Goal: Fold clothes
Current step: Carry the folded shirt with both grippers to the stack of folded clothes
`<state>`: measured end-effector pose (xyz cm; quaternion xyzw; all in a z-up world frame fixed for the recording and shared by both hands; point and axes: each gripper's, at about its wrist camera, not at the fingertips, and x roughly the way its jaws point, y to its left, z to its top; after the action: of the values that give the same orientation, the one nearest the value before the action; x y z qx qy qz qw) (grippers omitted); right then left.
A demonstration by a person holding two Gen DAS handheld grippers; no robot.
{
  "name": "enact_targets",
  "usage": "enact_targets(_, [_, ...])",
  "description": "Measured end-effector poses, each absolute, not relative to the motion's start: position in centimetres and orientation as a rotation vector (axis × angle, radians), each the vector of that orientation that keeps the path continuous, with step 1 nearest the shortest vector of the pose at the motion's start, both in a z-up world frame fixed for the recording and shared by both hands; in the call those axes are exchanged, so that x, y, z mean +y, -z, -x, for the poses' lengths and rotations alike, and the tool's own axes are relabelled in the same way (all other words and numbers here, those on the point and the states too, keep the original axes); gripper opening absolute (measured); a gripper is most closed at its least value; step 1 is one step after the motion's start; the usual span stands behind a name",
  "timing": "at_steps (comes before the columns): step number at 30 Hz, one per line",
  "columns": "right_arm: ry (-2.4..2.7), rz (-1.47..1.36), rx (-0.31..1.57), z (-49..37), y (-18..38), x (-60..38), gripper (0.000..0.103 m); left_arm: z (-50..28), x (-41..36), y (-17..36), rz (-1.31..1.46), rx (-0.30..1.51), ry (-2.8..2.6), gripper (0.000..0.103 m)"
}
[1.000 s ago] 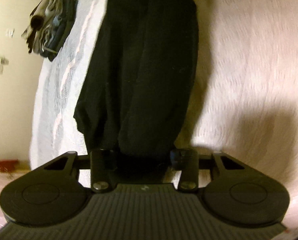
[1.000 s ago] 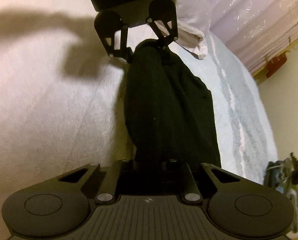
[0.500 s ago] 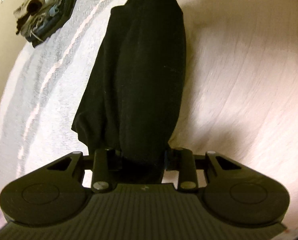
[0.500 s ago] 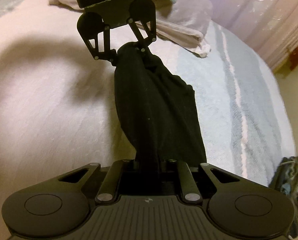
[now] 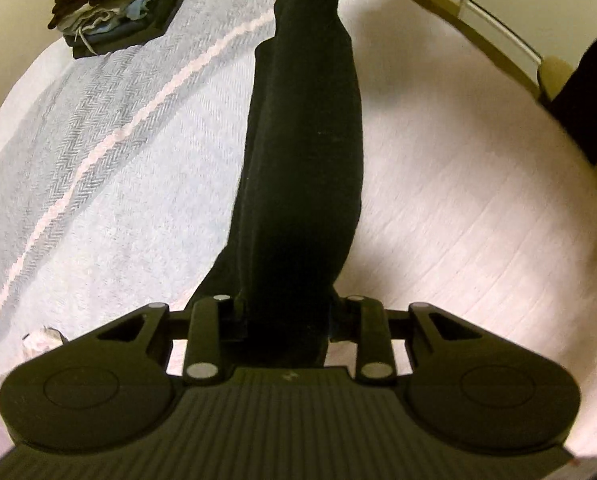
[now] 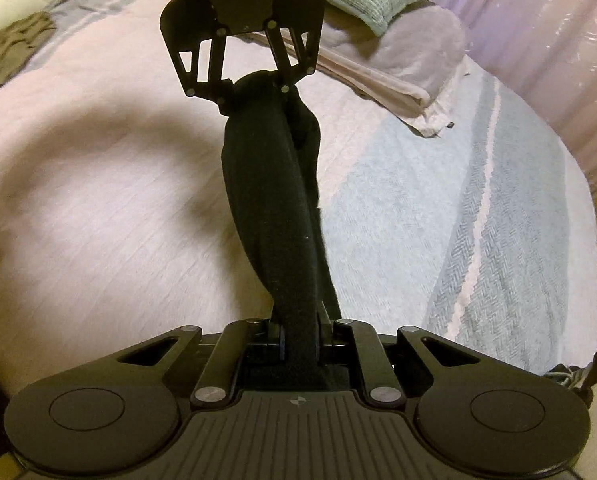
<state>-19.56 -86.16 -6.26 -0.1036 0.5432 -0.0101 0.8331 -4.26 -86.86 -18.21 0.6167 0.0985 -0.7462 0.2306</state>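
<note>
You have the black garment (image 6: 274, 208) strung between both tools above the bed (image 6: 98, 208), clear of the covers so it hangs straight for folding. Your right tool (image 6: 300, 344) is clamped on one bunched end; your left tool (image 6: 254, 92), jaws having just closed further, pinches the other end.

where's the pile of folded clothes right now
In the left wrist view, the pile of folded clothes sits at the top left, on the blue-grey striped blanket near the bed's edge, left of the hanging black garment.
</note>
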Motion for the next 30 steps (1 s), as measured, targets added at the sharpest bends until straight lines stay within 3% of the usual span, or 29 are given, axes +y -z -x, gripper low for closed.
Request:
enact_targets(8, [0.009, 0.236, 1.167, 23.7, 1.6, -86.0, 0.008, 9.0, -87.5, 13.8, -1.679, 0.3, 2.049, 0.025])
enact_targets(16, [0.094, 0.247, 1.173, 27.1, -2.6, -83.6, 0.008, 13.3, -86.2, 9.6, -1.69, 0.193, 2.029, 0.025])
enact_targets(30, [0.137, 0.261, 1.172, 31.3, -5.5, -83.8, 0.008, 18.8, -87.3, 6.5, -1.747, 0.132, 2.005, 0.025])
